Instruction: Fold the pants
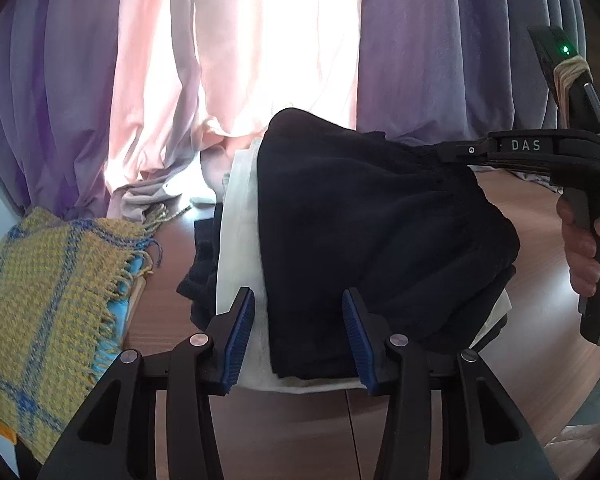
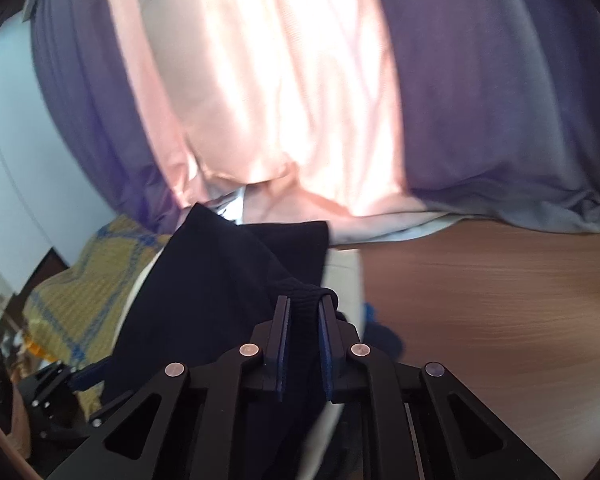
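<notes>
The right gripper (image 2: 304, 308) is clamped on the ribbed edge of the dark pants (image 1: 380, 216) — soft, limp, probably light. The left gripper (image 1: 298, 300) stands apart at the near edge. The pants lie on a white cloth (image 1: 240, 248) on the table (image 2: 480, 300) — best held by hems.

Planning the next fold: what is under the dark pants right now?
The dark pants lie on a folded white cloth, with more dark fabric under it on the wooden table. The middle of the stack is covered.
</notes>
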### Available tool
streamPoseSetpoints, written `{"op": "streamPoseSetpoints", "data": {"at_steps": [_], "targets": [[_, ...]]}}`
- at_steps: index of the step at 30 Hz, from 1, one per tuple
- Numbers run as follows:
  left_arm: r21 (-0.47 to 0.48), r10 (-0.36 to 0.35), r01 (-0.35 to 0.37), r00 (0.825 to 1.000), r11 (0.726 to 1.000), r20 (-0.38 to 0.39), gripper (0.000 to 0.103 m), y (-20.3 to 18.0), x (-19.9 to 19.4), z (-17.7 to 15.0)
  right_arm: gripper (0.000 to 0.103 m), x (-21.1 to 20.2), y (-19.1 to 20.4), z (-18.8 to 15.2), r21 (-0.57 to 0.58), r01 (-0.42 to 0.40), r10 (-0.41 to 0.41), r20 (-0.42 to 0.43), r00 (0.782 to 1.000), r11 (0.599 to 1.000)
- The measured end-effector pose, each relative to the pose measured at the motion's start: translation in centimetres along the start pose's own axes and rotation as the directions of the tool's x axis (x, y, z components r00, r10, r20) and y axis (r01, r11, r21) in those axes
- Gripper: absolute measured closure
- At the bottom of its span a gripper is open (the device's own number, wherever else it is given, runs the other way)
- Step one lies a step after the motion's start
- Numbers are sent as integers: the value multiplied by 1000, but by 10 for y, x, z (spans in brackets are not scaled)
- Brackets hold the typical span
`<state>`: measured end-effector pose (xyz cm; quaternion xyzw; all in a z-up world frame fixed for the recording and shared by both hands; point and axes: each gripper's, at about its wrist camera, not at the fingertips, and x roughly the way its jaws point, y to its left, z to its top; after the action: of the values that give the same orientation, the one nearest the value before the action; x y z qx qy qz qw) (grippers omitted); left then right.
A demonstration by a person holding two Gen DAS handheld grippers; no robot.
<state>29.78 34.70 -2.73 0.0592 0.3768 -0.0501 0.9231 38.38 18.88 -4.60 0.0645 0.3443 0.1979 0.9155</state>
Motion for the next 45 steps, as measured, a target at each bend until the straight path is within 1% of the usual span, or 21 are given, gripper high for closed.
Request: {"op": "streamPoseSetpoints", "data": {"at_steps": [7, 9, 10, 11, 14, 15, 17, 21, 24, 27, 28, 32, 33, 35, 36, 37, 39, 40, 42, 44, 45], "targets": [[15, -1, 1, 1000, 1000, -3, 56, 1, 2, -2, 88, 9, -2, 2, 1, 54, -54, -35, 998, 999], [14, 6, -6, 1000, 1000, -6, 53, 2, 1, -2, 84, 11, -2, 2, 2, 71, -71, -49, 996, 997], [12, 6, -6, 1000, 1000, -6, 53, 3, 1, -1, 71, 10, -2, 2, 2, 94, -93, -53, 994, 996], [9, 2, -2, 1000, 1000, -5, 53, 4, 0, -1, 61, 6, -1, 2, 3, 140, -140, -48, 989, 990], [9, 3, -3, 1000, 1000, 6, 53, 6, -5, -2, 60, -15, 1, -4, -5, 215, -215, 6, 977, 977], [9, 5, -5, 1000, 1000, 9, 53, 6, -7, -2, 60, -24, 2, -7, 2, 209, -209, 14, 978, 978], [13, 5, -5, 1000, 1000, 14, 53, 8, -9, -2, 60, -41, 4, -19, 22, 160, -160, 23, 987, 987], [32, 1, -1, 1000, 999, 9, 53, 8, -7, -3, 60, -46, 13, -42, 15, 122, -121, -30, 992, 992], [36, -22, 22, 1000, 999, -2, 53, 9, -5, -4, 60, -37, 17, -60, -4, 161, -160, -79, 984, 987], [58, -36, 36, 999, 998, -8, 53, 9, -3, -6, 60, -35, 10, -69, 35, 181, -177, -106, 979, 983], [66, -39, 39, 999, 997, -7, 53, 9, -4, -6, 60, -35, 7, -71, 50, 202, -196, -110, 974, 978], [89, -75, 73, 997, 993, 19, 52, 12, -16, -3, 60, -48, 6, -73, 117, 261, -253, -81, 964, 958], [96, -75, 72, 997, 993, 31, 49, 12, -21, -2, 60, -53, 8, -73, 126, 271, -264, -70, 962, 954], [111, -54, 47, 997, 993, 63, 44, 14, -34, -1, 59, -67, 16, -77, 128, 315, -313, -35, 949, 941], [117, -58, 48, 995, 992, 81, 44, 15, -41, -1, 56, -75, 23, -79, 128, 344, -345, -12, 938, 930], [124, -69, 57, 993, 991, 96, 43, 16, -47, -1, 46, -84, 29, -83, 132, 376, -381, 16, 924, 917], [139, -74, 56, 989, 989, 126, 35, 16, -59, -4, 36, -98, 37, -89, 144, 414, -425, 52, 904, 899], [152, -65, 43, 988, 987, 143, 35, 14, -66, -6, 34, -108, 42, -94, 153, 431, -445, 78, 892, 890], [167, -43, 15, 985, 986, 168, 29, 11, -77, -12, 29, -123, 50, -102, 172, 451, -472, 106, 875, 876], [164, -25, -5, 984, 986, 178, 29, 6, -89, -18, 23, -139, 57, -110, 198, 469, -497, 129, 858, 861], [156, -21, -8, 982, 988, 185, 27, 4, -96, -22, 23, -144, 60, -111, 203, 474, -504, 141, 852, 857]]}}
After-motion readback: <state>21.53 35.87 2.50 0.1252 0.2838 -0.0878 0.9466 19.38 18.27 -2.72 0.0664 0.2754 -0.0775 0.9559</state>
